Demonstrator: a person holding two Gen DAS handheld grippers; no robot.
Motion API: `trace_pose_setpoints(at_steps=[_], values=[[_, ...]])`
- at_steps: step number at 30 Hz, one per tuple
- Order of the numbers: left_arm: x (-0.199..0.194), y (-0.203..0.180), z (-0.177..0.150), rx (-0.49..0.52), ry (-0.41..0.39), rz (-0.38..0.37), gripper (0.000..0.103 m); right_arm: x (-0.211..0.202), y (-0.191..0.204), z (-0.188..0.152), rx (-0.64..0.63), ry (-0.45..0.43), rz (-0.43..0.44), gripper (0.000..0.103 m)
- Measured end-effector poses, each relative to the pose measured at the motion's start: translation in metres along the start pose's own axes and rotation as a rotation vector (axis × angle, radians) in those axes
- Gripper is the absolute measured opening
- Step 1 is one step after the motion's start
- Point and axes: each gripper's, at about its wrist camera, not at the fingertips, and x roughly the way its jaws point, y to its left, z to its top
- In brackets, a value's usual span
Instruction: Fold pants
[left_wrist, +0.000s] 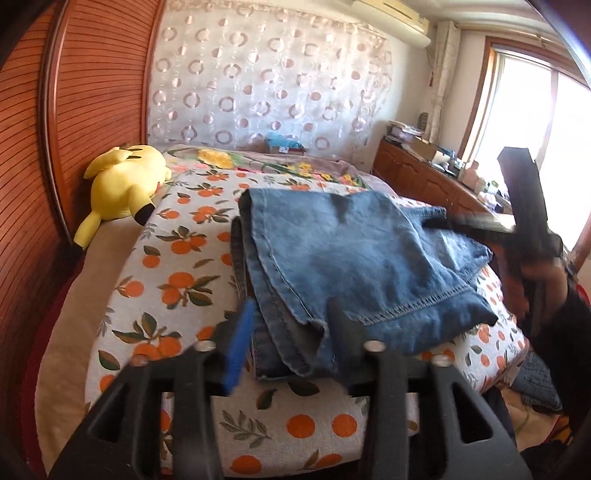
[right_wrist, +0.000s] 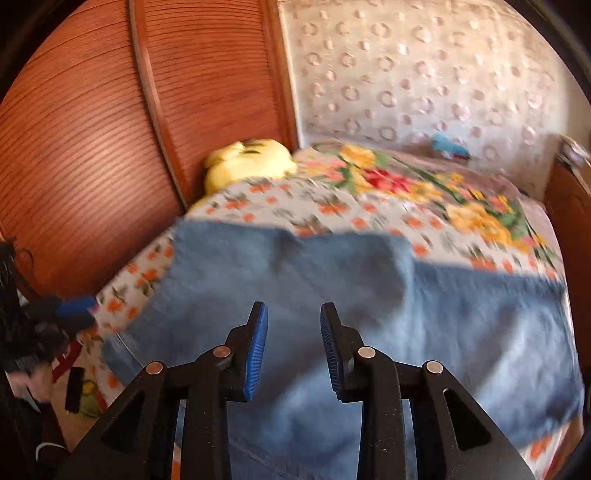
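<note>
Blue denim pants (left_wrist: 347, 258) lie folded in several layers on the orange-print bedspread (left_wrist: 177, 243). My left gripper (left_wrist: 291, 314) is open at the near hem of the pile, its fingers straddling the cloth edge without pinching it. The right gripper (left_wrist: 532, 236) shows at the right of this view, blurred, beside the pile's far right edge. In the right wrist view the pants (right_wrist: 369, 306) fill the lower frame, blurred. My right gripper (right_wrist: 294, 317) is open just above the denim, holding nothing. The left gripper (right_wrist: 70, 310) shows at the left edge.
A yellow plush toy (left_wrist: 125, 188) lies at the bed's left by the wooden headboard (left_wrist: 74, 110). A floral blanket (left_wrist: 280, 162) covers the far bed. A wooden cabinet (left_wrist: 424, 177) with clutter stands right, under a window (left_wrist: 535, 122).
</note>
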Motion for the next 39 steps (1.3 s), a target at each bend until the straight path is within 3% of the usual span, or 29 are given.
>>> trace_pose_setpoints(at_steps=[8,13,19,24,32,39], values=[[0.018,-0.006,0.001,0.018,0.033,0.012,0.05,-0.019,-0.012,-0.058,0.066,0.034,-0.102,0.031],[0.03,-0.008,-0.008,0.041,0.08,0.037,0.05,-0.034,-0.006,-0.081,0.089,0.034,-0.108,0.031],[0.038,-0.003,-0.017,0.038,0.121,0.049,0.05,-0.026,-0.012,-0.099,0.109,0.056,-0.119,0.038],[0.035,-0.004,-0.016,0.049,0.128,0.067,0.05,-0.024,-0.013,-0.105,0.107,0.017,-0.11,0.039],[0.034,-0.032,0.03,0.141,0.057,0.05,0.05,-0.025,-0.01,-0.121,0.08,-0.016,-0.142,0.04],[0.075,-0.067,0.082,0.234,0.054,-0.011,0.05,-0.026,-0.01,-0.123,0.075,-0.022,-0.142,0.04]])
